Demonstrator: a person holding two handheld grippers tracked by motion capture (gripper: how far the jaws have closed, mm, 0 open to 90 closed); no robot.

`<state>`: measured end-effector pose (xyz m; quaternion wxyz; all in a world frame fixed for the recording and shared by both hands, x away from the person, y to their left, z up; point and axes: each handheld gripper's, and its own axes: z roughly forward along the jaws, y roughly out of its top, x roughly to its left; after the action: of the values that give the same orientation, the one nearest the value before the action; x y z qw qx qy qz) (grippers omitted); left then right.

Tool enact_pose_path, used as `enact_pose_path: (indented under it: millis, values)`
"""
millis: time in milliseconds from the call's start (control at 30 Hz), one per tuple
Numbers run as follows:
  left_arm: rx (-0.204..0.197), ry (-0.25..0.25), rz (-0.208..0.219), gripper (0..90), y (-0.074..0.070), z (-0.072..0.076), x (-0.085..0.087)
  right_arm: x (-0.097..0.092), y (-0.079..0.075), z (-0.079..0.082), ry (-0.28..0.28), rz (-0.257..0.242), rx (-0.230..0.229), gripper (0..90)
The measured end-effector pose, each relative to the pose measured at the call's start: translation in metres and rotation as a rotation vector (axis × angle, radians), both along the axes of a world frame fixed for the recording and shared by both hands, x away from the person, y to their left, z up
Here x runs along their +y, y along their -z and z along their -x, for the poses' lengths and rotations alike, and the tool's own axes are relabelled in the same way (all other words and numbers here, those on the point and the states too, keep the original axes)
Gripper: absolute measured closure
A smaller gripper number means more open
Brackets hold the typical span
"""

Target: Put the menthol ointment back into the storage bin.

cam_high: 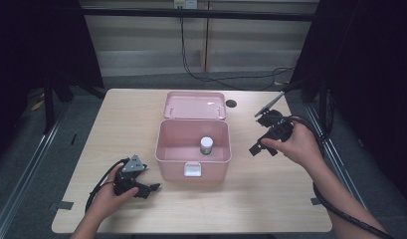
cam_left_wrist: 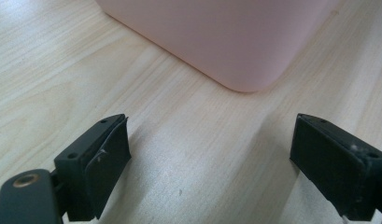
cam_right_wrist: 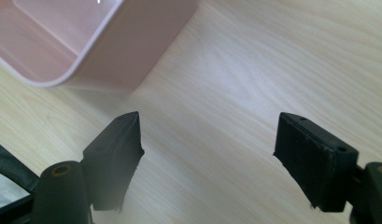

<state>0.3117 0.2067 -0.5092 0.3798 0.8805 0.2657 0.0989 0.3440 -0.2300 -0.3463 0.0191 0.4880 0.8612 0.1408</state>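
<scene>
The surface (cam_high: 270,199) was pale wood-grain laminate, smooth, with a soft sheen. The box (cam_high: 192,169) looked like pink plastic, smooth and faintly glossy; its open lid (cam_high: 195,105) caught a small bright glint. Its latch (cam_high: 192,170) was white plastic. The bottle (cam_high: 206,146) inside had a white cap, likely plastic. The left tool (cam_left_wrist: 212,158) was matt black, its pads (cam_left_wrist: 107,163) dull and slightly scuffed. The right tool (cam_right_wrist: 209,158) was the same matt black, its pads (cam_right_wrist: 314,161) fraying roughly at the edges.
</scene>
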Motion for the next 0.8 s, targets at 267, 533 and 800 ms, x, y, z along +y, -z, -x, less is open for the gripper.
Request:
enact_pose_path:
  millis: [267,533,800]
  values:
    - [0.0,-0.001,0.001,11.4,0.0,0.0,0.0,-0.001,0.02,0.005,-0.02,-0.013,0.006,22.9]
    - [0.0,-0.001,0.0,11.4,0.0,0.0,0.0,0.002,0.036,0.012,-0.042,0.0,0.002,22.8]
    - [0.0,-0.001,0.0,11.4,0.0,0.0,0.0,0.007,0.051,0.019,-0.062,-0.026,0.008,22.7]
